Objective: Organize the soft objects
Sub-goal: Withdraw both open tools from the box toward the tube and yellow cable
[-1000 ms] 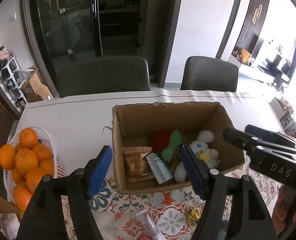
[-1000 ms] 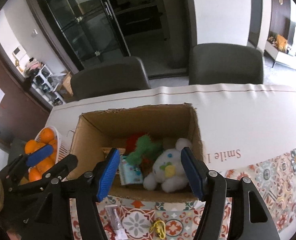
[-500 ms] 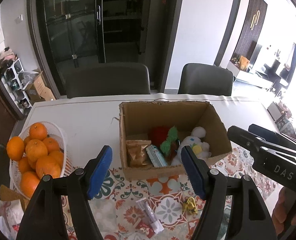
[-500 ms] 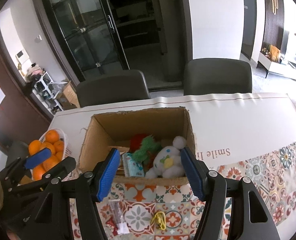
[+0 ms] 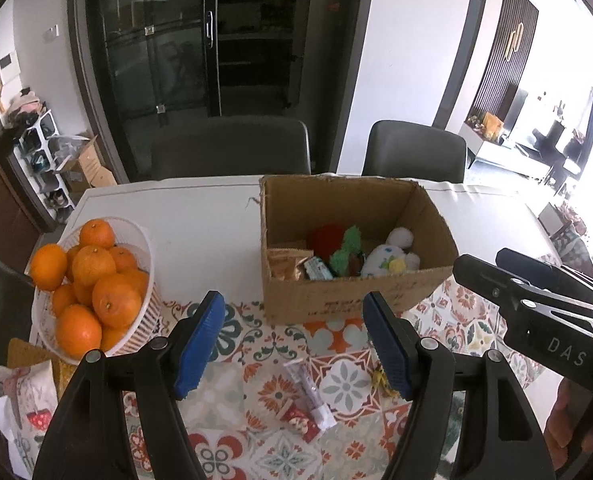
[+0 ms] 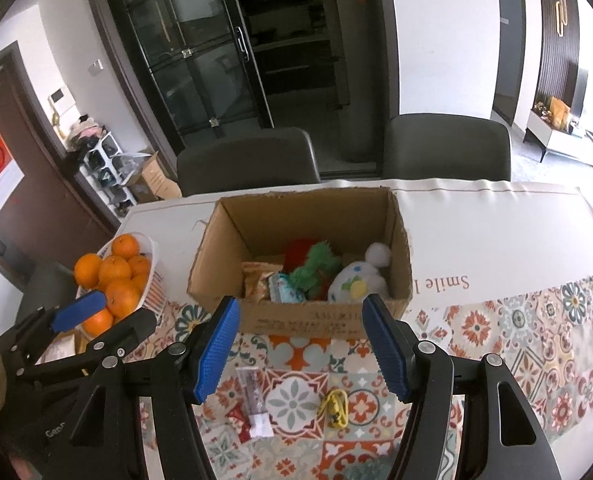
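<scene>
1. The table fills the lower half of both views. A plain white cloth covers its far part and a flowery tile-pattern mat covers the near part.
2. The cardboard box sits in the middle of the frame, open at the top.
3. The basket of oranges stands at the left of the left wrist view, well apart from the box.
4. The left gripper and the right gripper both have their blue jaws wide apart, with nothing between them.
5. Inside the box lie a white plush toy, a green plush toy, something red that is mostly hidden, and some snack packets.
6. The soft toys look packed already, so the job seems nearly done.
7. Left on the mat, near the bottom of the frame, are a small tube, a red wrapper and a small yellow thing too tiny to name.
8. A grey fuzzy shape at the bottom edge is cut off.
</scene>
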Motion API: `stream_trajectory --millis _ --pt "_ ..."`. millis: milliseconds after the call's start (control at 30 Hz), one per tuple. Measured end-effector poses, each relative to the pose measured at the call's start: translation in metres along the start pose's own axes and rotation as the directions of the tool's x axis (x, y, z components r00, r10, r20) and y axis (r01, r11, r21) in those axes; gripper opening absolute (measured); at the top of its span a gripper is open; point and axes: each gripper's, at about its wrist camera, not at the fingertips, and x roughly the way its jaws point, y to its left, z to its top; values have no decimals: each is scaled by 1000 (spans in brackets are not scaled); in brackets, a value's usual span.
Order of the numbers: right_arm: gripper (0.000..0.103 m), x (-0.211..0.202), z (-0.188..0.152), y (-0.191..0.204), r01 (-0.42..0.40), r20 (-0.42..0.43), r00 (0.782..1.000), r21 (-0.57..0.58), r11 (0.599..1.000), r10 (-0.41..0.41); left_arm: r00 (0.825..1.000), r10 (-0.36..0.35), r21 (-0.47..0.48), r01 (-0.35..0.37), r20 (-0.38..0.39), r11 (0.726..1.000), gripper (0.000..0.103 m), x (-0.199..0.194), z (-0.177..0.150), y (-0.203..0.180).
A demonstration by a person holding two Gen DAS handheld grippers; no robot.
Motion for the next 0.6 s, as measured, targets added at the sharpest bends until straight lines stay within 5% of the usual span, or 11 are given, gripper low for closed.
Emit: stream_trajectory --millis 600 --pt "65 22 -53 1 -6 -113 994 8 1000 7 995 -2 -26 -1 -101 1000 72 11 -56 12"
